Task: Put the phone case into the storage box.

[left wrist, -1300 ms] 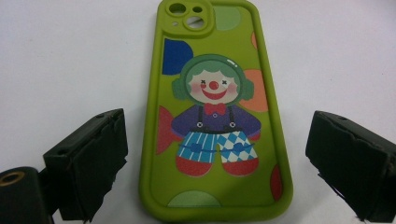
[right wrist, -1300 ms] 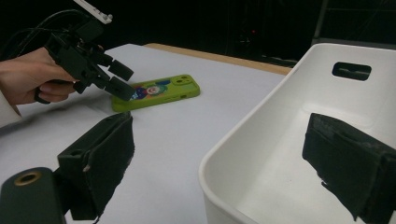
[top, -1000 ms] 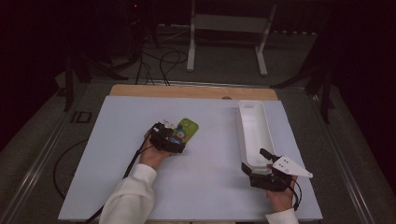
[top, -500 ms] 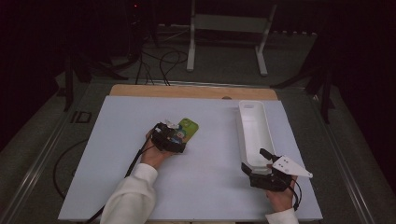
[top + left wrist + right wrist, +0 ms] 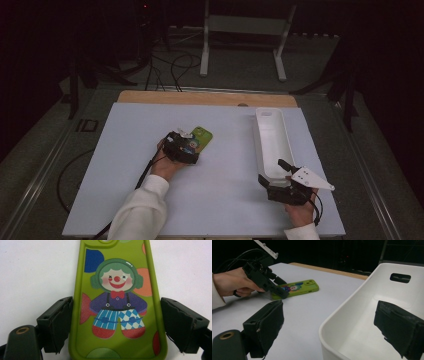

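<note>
A green phone case (image 5: 117,302) with a clown picture lies flat on the white table, left of centre (image 5: 201,135). My left gripper (image 5: 187,147) reaches over its near end, with one jaw at each long side (image 5: 116,302). The jaws have just been closing with the case between them; the pads stand right at its edges without a clear squeeze. My right gripper (image 5: 272,172) is open at the near end of a long white bin (image 5: 256,135). One jaw sits outside the wall and the other inside (image 5: 330,310). The right gripper view shows the case (image 5: 297,287) and the left gripper (image 5: 279,291).
The white bin (image 5: 342,312) holds nothing that I can see and runs away from me at the right. A wooden strip (image 5: 200,97) edges the table's far side. A metal stand (image 5: 245,25) and cables lie on the dark floor behind.
</note>
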